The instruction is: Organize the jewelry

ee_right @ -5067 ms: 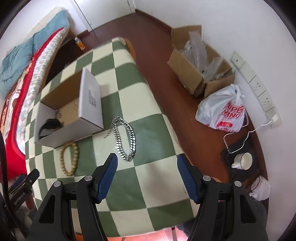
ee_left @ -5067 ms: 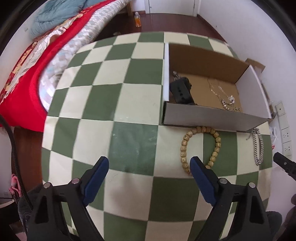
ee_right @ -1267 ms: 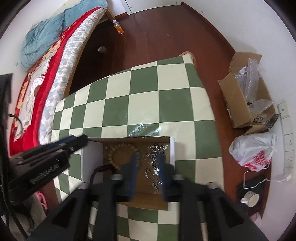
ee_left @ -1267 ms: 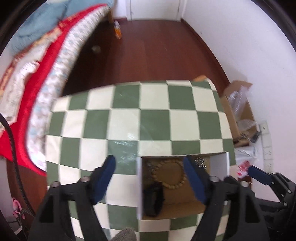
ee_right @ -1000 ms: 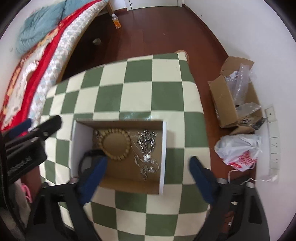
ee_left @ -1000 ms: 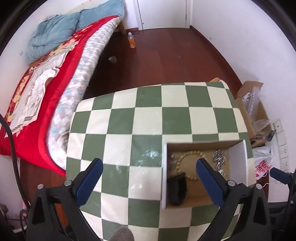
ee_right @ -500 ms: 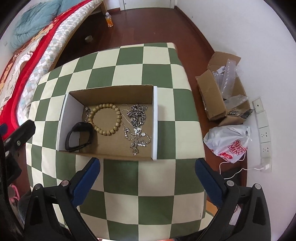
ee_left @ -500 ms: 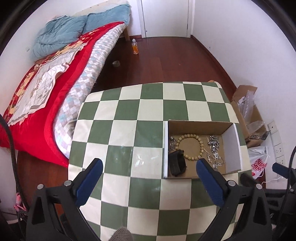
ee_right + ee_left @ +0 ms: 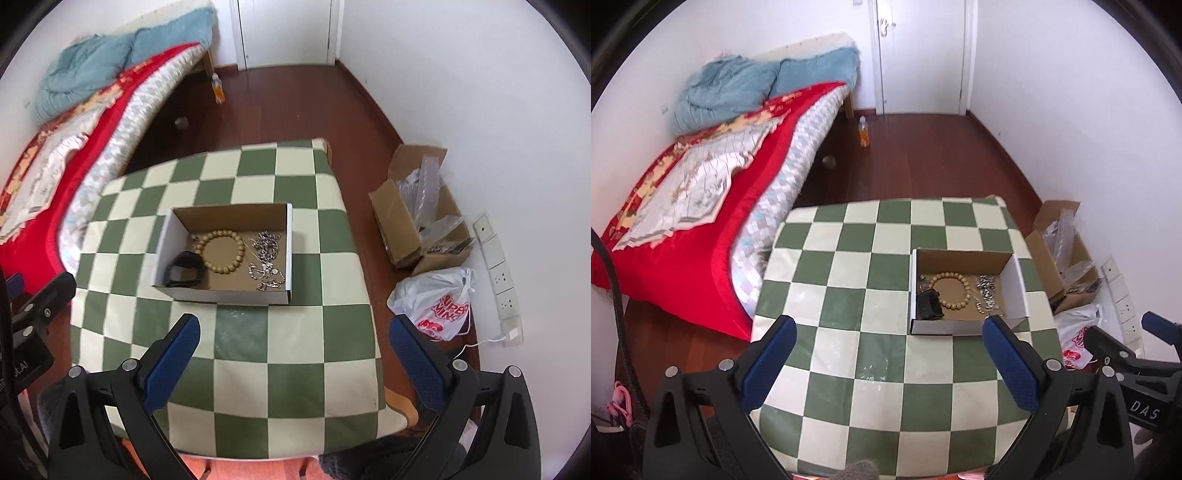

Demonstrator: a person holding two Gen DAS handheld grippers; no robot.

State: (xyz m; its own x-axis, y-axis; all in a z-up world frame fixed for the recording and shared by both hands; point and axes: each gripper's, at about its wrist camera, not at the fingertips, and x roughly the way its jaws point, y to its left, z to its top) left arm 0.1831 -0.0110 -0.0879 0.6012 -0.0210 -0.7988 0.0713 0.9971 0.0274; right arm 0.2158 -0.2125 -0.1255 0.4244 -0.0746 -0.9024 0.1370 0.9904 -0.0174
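Left view: my left gripper [image 9: 886, 363] hangs wide open and empty, near side of the cardboard box [image 9: 1015, 291], which sits on the checked table [image 9: 849, 295] holding bead bracelet [image 9: 950, 290], black band [image 9: 929, 304] and silver chains [image 9: 988, 291]. Right view: my right gripper [image 9: 293, 363], likewise spread and empty, is held back from the box [image 9: 290, 243]; beads [image 9: 223, 251] lie at its middle, band [image 9: 183, 274] left, chains [image 9: 266, 258] right. Gathered in one place, I judge the sorting done.

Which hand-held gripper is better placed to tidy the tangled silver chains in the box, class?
Probably the right hand-held gripper. The silver chains lie on the box's right side, nearer its line. The left hand-held gripper centres left of the box. Both are open and empty.
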